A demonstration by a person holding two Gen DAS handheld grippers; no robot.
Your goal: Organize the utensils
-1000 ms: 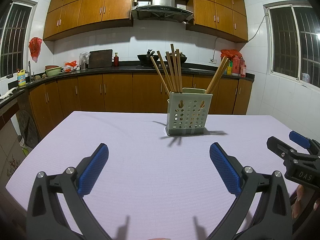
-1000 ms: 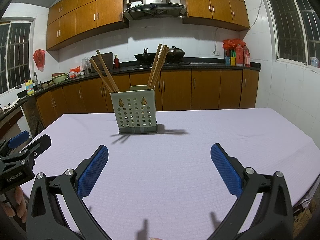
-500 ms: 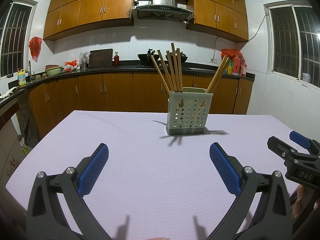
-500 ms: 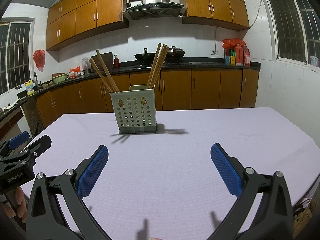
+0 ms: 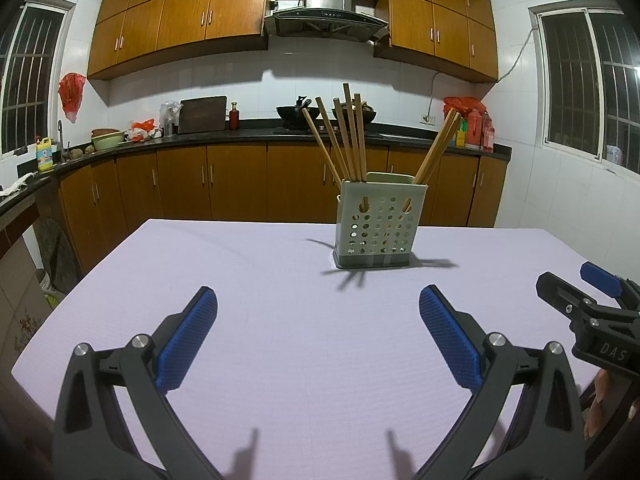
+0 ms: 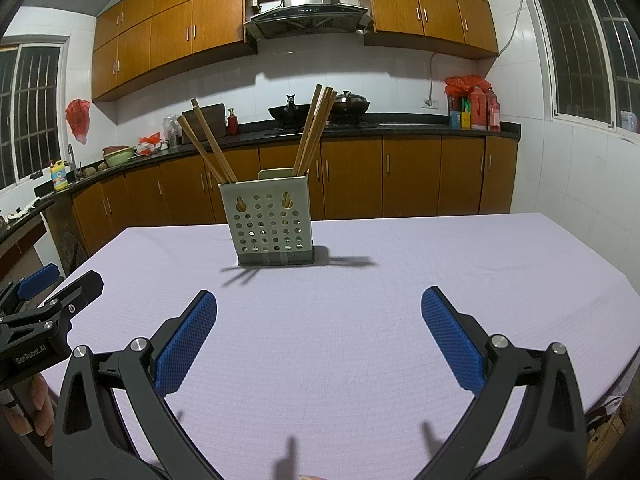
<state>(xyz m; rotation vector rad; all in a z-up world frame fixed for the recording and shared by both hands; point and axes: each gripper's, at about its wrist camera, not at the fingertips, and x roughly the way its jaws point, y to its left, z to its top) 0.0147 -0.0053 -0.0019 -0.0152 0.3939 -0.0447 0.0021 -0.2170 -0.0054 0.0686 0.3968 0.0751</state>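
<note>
A pale green perforated utensil holder (image 5: 377,226) (image 6: 270,222) stands upright on the lilac tablecloth, well beyond both grippers. Several wooden chopsticks (image 5: 347,136) (image 6: 314,130) lean out of it in two bunches, left and right. My left gripper (image 5: 318,334) hovers low over the cloth, open, nothing between its blue pads. My right gripper (image 6: 319,334) is likewise open and empty. Each gripper shows at the edge of the other's view: the right one (image 5: 588,300) at the far right, the left one (image 6: 44,298) at the far left.
The table (image 5: 280,320) is covered by a lilac cloth; its near and side edges fall within view. Behind it run brown kitchen cabinets, a dark counter with a wok (image 5: 294,112), bottles and bowls. A person's fingers (image 6: 38,394) hold the left gripper's handle.
Almost nothing differs: both views shift very slightly, the holder sitting a touch higher in frame. Both grippers stay open and empty.
</note>
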